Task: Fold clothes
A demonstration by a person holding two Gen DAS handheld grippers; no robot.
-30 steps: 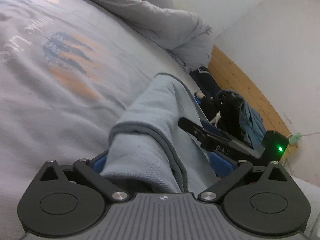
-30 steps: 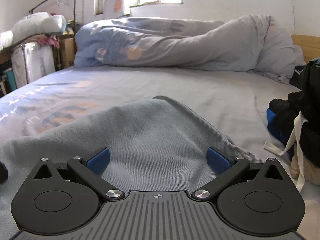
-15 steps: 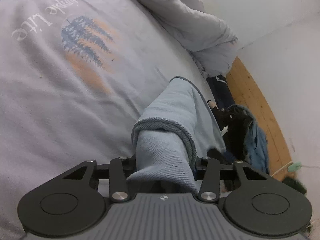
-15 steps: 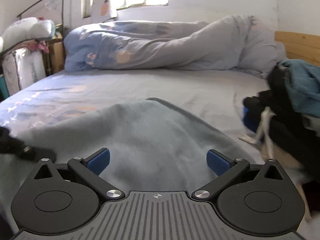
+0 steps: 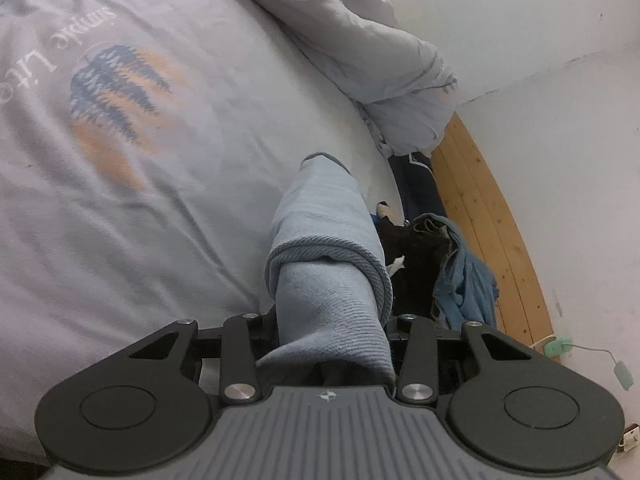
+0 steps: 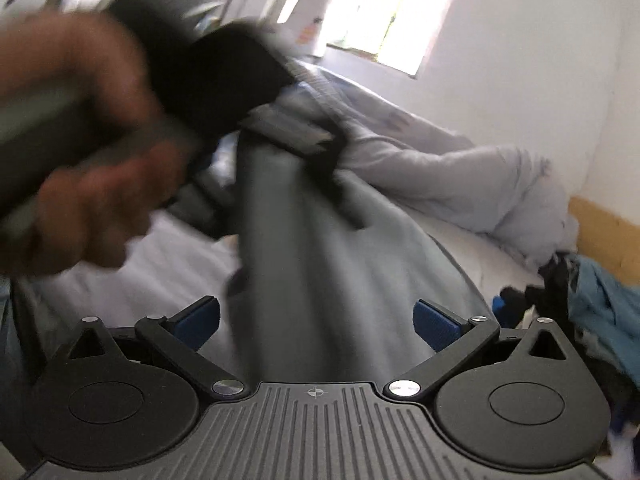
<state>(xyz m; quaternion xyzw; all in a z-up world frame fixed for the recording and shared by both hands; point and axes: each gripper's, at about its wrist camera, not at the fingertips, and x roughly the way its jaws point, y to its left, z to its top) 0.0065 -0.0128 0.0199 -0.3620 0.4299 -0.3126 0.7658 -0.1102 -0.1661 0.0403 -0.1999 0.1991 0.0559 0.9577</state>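
A light blue-grey knit garment [image 5: 324, 240] lies on the bed, and one end rises into my left gripper [image 5: 332, 332]. The left gripper is shut on that bunched hem; its fingertips are hidden by the cloth. In the right wrist view the same garment [image 6: 332, 272] hangs stretched up from the bed toward the left gripper body [image 6: 224, 76], held in a blurred hand [image 6: 68, 136]. My right gripper [image 6: 316, 320] is open, its blue pads [image 6: 198, 320] on either side of the cloth without pinching it.
The bed sheet [image 5: 120, 160] carries a tree print. A rumpled duvet [image 5: 380, 64] lies at the far end. A pile of dark and teal clothes [image 5: 448, 272] sits by the wooden bed frame [image 5: 500, 232]. A bright window [image 6: 380, 20] shows behind.
The left gripper closed on the garment's edge and lifted it up off the bed. The right gripper stayed open and tilted upward; the left hand now fills its view.
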